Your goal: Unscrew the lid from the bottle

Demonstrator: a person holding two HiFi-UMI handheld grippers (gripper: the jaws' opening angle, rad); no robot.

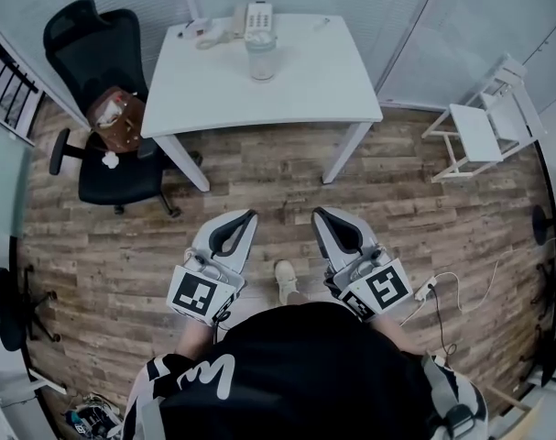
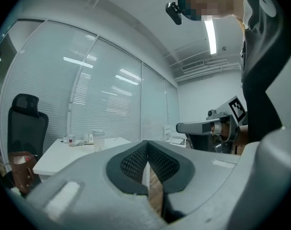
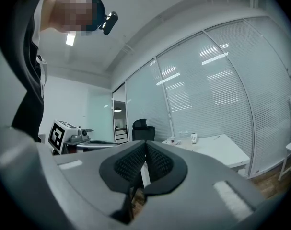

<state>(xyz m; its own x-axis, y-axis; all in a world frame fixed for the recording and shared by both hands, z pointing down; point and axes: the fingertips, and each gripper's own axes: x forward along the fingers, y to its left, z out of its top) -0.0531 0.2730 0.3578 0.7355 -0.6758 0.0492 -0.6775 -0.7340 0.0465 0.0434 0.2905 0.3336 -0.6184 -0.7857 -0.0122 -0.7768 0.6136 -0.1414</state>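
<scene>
A clear bottle (image 1: pixel 261 55) with a pale lid stands upright on the white table (image 1: pixel 305 81) near its far edge; it also shows small in the left gripper view as the bottle (image 2: pixel 98 140). My left gripper (image 1: pixel 248 216) and right gripper (image 1: pixel 320 214) hang side by side over the wooden floor, well short of the table, both level. Each is shut with nothing between its jaws. The left gripper (image 2: pixel 147 143) and right gripper (image 3: pixel 145 143) show their dark pads pressed together.
A black office chair (image 1: pixel 108 108) with a brown bag on its seat stands left of the table. A white phone (image 1: pixel 257 18) and small items lie behind the bottle. A white folding chair (image 1: pixel 484 122) stands at the right. A cable and power strip (image 1: pixel 429 287) lie on the floor.
</scene>
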